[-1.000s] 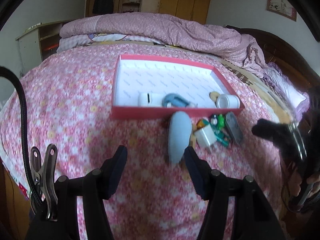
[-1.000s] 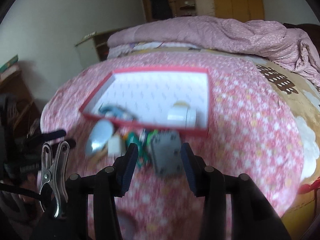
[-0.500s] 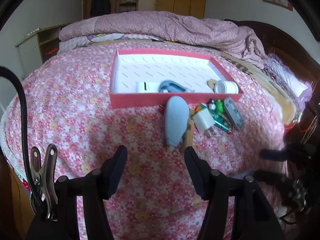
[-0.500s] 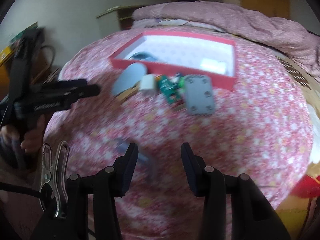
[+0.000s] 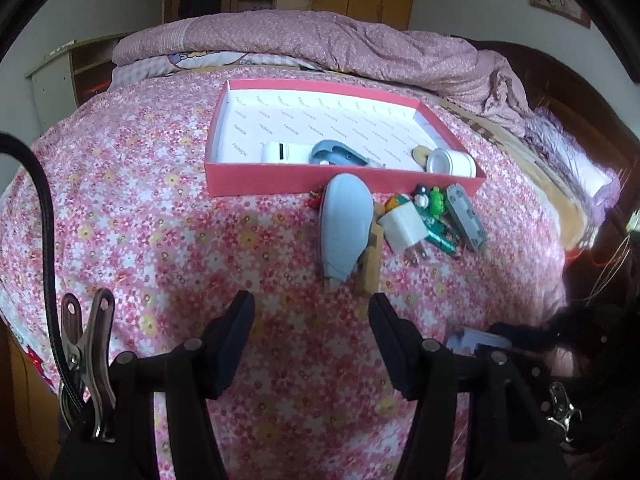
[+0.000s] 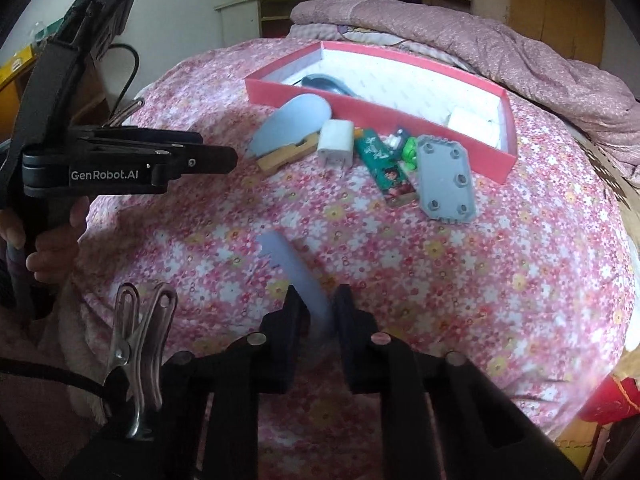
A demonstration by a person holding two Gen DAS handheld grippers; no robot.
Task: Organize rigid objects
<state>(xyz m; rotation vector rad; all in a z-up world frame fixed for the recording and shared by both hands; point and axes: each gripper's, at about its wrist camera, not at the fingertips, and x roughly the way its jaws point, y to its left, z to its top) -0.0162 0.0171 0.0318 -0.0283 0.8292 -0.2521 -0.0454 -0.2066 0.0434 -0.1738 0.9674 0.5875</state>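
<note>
A red box (image 5: 280, 184) with a white inside sits on the flowered bed and holds a white device (image 5: 284, 152), a blue-grey item (image 5: 340, 154) and a white cup (image 5: 450, 162). In front of it lie a pale blue case (image 5: 344, 228), a wooden block (image 5: 370, 264), a white charger (image 5: 402, 228), a green pack (image 6: 386, 166) and a grey plate (image 6: 446, 178). My left gripper (image 5: 312, 312) is open and empty, short of the blue case. My right gripper (image 6: 318, 304) is shut on a pale blue bar (image 6: 294, 270) near the bed's front edge.
A bunched pink quilt (image 5: 360, 44) lies behind the box. A shelf unit (image 5: 68, 72) stands at the left and wooden wardrobes at the back. The left gripper shows side-on in the right wrist view (image 6: 224, 158), held by a hand.
My right gripper pulled back from the grey plate toward the bed's near edge and closed on the pale blue bar. My left gripper drew back a little and stayed open.
</note>
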